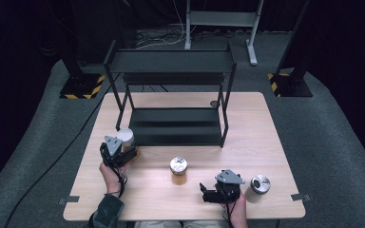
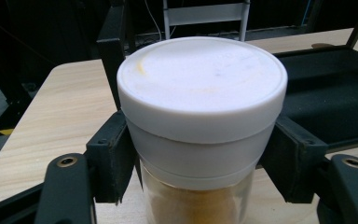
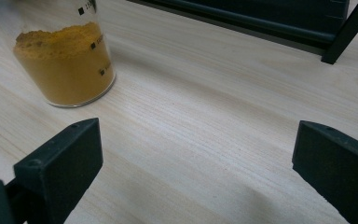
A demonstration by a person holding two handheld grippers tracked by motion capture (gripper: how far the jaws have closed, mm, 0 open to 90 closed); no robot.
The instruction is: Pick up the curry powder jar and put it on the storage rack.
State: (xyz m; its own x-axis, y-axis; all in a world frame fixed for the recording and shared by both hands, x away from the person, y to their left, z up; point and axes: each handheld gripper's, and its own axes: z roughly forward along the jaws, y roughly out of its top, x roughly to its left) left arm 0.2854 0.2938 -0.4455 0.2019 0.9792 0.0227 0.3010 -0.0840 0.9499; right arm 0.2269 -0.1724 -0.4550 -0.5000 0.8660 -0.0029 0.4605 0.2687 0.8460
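Note:
A jar with a white lid [image 2: 201,88] and tan powder inside stands at the table's left, beside the rack's front left leg. My left gripper [image 2: 200,161] is shut on it, its pads [image 2: 113,156] pressed against the lid's sides. In the high view this jar [image 1: 126,137] sits just beyond the left gripper [image 1: 124,153]. A silver-lidded jar of yellow powder [image 1: 178,170] stands mid-table. My right gripper [image 1: 205,192] rests open near the front edge, pointing left toward it. In the right gripper view that jar [image 3: 65,65] is ahead on the left, apart from the open right gripper [image 3: 196,161].
A black two-tier metal rack [image 1: 176,126] stands at the back centre of the wooden table [image 1: 266,137]. Another silver-lidded jar [image 1: 259,186] stands just right of the right hand. The rack's leg [image 3: 349,32] shows at the upper right of the right gripper view.

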